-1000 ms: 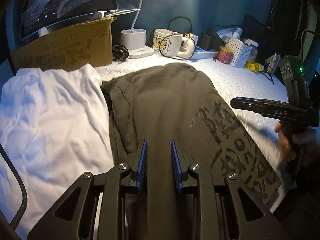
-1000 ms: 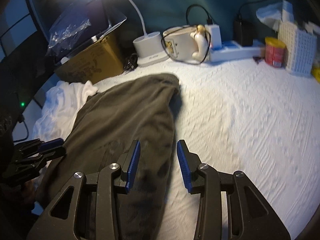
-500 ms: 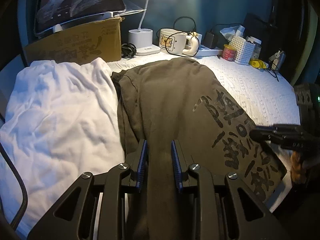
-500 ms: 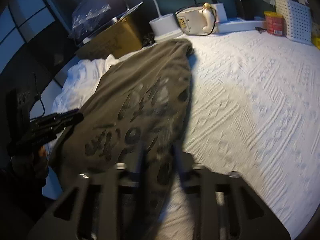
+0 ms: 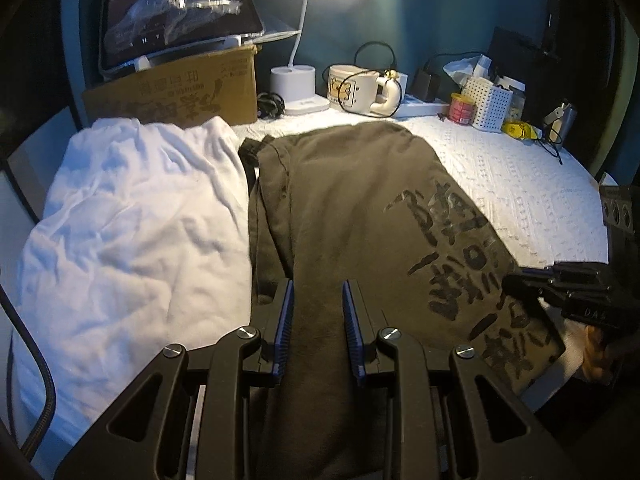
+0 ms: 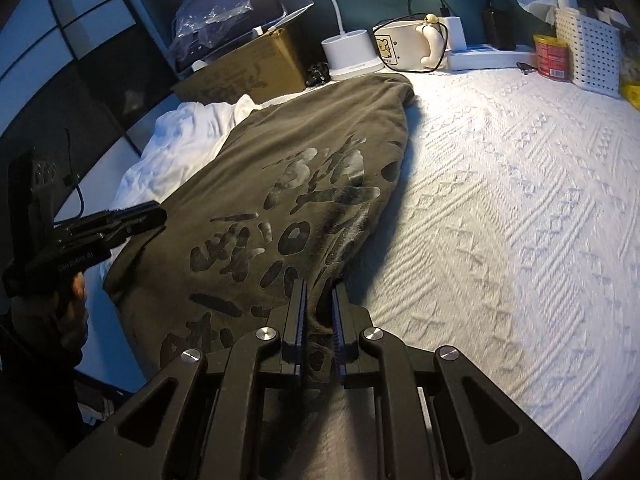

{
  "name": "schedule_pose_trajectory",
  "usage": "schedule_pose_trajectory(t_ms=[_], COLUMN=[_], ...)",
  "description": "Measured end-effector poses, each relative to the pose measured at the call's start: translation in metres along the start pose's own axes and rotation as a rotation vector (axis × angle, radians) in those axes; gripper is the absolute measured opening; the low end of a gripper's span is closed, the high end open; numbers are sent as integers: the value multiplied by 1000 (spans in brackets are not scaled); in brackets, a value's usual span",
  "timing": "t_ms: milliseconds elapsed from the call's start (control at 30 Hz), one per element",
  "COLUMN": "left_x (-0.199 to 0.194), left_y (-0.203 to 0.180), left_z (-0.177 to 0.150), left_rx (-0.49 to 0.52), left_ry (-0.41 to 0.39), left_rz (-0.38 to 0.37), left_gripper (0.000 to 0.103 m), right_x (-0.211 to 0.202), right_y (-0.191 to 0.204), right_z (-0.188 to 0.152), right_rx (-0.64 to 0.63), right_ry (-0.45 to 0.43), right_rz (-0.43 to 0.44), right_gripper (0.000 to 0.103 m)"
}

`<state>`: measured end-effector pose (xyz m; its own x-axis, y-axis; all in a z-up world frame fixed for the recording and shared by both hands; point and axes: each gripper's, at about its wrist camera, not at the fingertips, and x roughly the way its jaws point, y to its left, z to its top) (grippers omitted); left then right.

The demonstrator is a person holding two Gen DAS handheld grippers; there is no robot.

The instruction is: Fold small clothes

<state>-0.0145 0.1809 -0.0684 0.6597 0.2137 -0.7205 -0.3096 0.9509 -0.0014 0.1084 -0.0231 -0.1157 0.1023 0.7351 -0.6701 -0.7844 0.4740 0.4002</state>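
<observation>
An olive T-shirt [image 5: 360,200] with a black print lies lengthwise on the white textured cover [image 5: 540,184]. In the left wrist view my left gripper [image 5: 318,320] is shut on cloth at the shirt's near end, with fabric filling the gap between its blue pads. My right gripper [image 6: 318,312] is closing its jaws on a pinched fold at the right edge of the shirt [image 6: 300,160]. Each gripper shows in the other's view: the right gripper [image 5: 516,276] at the shirt's right edge, and the left gripper [image 6: 160,214] at its left edge.
A crumpled white garment [image 5: 132,220] lies left of the shirt. Along the back stand a cardboard box [image 5: 180,92] with a tablet on top, a lamp base [image 5: 294,88], a mug [image 5: 352,88], a red tin [image 5: 460,108] and a white basket [image 5: 488,108]. The cover [image 6: 500,220] is bare on the right.
The right gripper moved to the shirt's near right edge and its jaws narrowed from wide apart onto a fold of fabric. The left gripper shifted slightly and kept its grip.
</observation>
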Motion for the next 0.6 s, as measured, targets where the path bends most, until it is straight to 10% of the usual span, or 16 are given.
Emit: schedule_pose_trajectory(t_ms=[67,133,200,467,600], left_x=[-4,-6,-9,-14,-25], left_y=[-5,-11,-18,-47,-60], left_z=[2,3,4,9,13], left_rx=[7,15,24,50,48], left_ry=[-7,-16,-38,-47,-95], left_rz=[-1,-9,-20,-88,-131], left_gripper=[26,62,76,76,95], right_x=[-6,-12,-19,-50,-71], right_y=[-2,-3,-3,-14,-25], right_z=[-2,-3,-5,-17,-23], right_rx=[5,9,7,29,66], right_ry=[3,9,11,-10,-46], right_rz=[-6,-17,-25,-91,-122], right_gripper=[14,14,14,15,39])
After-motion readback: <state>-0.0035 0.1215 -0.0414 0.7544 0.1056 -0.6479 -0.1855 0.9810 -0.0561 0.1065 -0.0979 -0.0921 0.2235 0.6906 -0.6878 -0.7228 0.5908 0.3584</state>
